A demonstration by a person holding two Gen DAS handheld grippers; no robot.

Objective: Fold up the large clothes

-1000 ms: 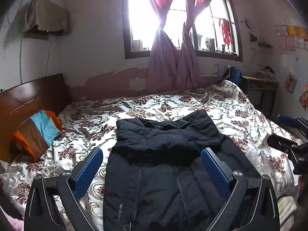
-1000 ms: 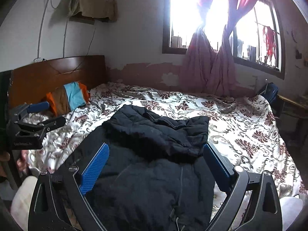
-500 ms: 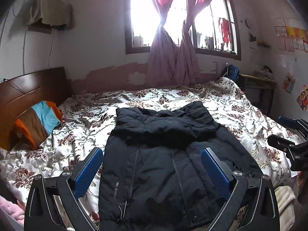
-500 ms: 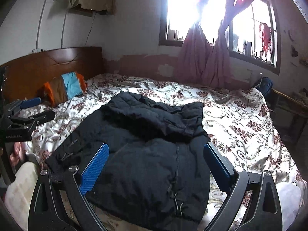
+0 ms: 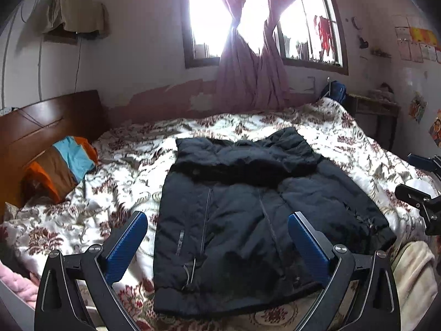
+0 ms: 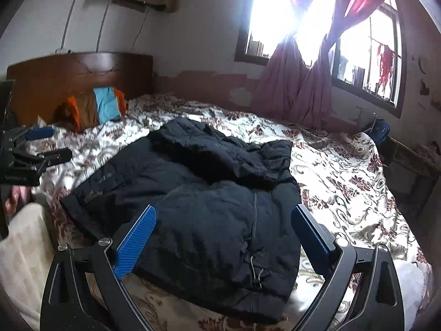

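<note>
A large black padded jacket lies flat on the floral bedspread, hood folded down at the far end, hem toward me. It also shows in the right wrist view. My left gripper is open and empty, held above the jacket's near hem. My right gripper is open and empty, above the jacket's near right part. Each gripper shows at the other view's edge: the right gripper and the left gripper, both open.
A wooden headboard and an orange, brown and blue pillow are at the left. A curtained window is behind the bed. A small table stands at the far right. A cream cloth lies near the bed's front edge.
Both grippers have pulled back and up from the jacket, so its whole length and near hem now show. The jacket lies as before.
</note>
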